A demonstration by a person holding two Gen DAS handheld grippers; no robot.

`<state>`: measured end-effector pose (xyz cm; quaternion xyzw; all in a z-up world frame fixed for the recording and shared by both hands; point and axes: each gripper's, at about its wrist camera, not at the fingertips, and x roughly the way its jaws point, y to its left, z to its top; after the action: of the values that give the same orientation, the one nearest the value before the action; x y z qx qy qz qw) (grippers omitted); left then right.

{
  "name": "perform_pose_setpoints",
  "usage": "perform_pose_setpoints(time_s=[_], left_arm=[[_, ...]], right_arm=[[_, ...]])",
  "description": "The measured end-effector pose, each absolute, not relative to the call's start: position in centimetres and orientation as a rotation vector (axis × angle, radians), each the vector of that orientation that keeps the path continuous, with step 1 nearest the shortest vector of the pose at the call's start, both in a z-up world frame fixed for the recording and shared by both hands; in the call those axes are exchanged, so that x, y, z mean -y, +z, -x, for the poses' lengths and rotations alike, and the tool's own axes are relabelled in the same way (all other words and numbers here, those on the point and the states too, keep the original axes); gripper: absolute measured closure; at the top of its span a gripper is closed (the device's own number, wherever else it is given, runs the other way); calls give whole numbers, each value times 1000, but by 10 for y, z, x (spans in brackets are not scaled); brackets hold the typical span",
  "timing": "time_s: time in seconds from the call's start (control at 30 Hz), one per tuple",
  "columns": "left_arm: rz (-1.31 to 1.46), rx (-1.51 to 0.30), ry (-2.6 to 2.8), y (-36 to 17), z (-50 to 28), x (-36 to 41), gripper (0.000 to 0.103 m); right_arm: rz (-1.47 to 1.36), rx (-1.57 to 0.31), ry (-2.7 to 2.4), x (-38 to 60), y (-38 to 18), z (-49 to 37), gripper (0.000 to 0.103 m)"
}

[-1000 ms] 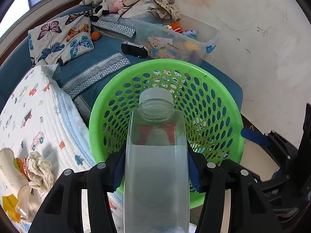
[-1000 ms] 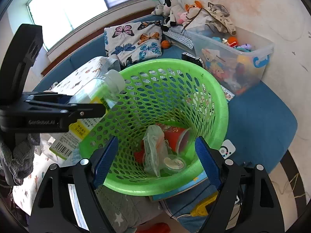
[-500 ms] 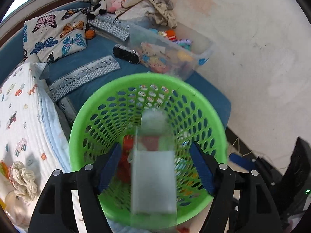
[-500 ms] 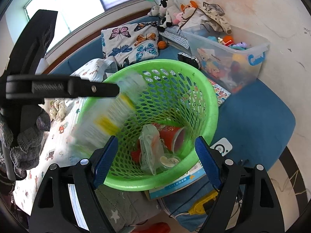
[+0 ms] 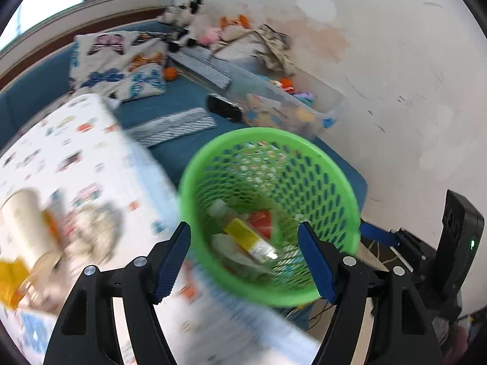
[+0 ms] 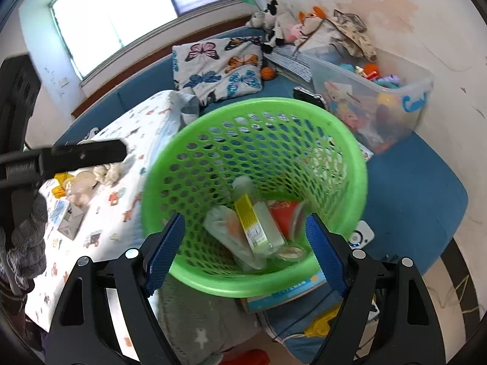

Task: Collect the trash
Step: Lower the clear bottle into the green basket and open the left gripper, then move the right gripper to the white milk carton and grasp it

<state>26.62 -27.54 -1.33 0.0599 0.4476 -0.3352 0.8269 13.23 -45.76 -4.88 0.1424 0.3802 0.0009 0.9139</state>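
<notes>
A green mesh basket [image 5: 268, 132] [image 6: 274, 102] stands on the blue couch. Inside it lies a clear bottle [image 5: 246, 237] [image 6: 255, 228] with a yellow label, on top of a red paper cup [image 6: 286, 216] and a crumpled plastic bag [image 6: 225, 228]. My left gripper [image 5: 243, 231] hangs above the basket's near left side, open and empty. One of its black fingers [image 6: 85, 153] shows at the left of the right wrist view. My right gripper [image 6: 245, 222] is open at the basket's near rim, its jaws widening slightly; the pads press on nothing. A crumpled tissue [image 6: 109, 172] and a paper cup [image 5: 27, 222] lie on the printed blanket.
A clear toy bin [image 6: 380, 97] stands behind the basket against the wall. A butterfly pillow [image 6: 219, 64] and plush toys [image 6: 274, 15] sit at the back. A book [image 6: 289, 295] lies under the basket. A yellow wrapper [image 6: 59, 187] rests near the tissue. A gloved hand [image 6: 27, 243] is at left.
The left gripper opened and let go of the clear bottle, which dropped into the basket. The left gripper then swung back and to the left. The right gripper barely moved.
</notes>
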Motion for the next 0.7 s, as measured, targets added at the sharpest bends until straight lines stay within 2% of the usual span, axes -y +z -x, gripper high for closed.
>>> perform_pose_setpoints(time_s=[0.7], left_arm=[[58, -902, -360, -26, -221, 42, 33]], right_arm=[[-128, -806, 276, 317, -29, -173, 18]])
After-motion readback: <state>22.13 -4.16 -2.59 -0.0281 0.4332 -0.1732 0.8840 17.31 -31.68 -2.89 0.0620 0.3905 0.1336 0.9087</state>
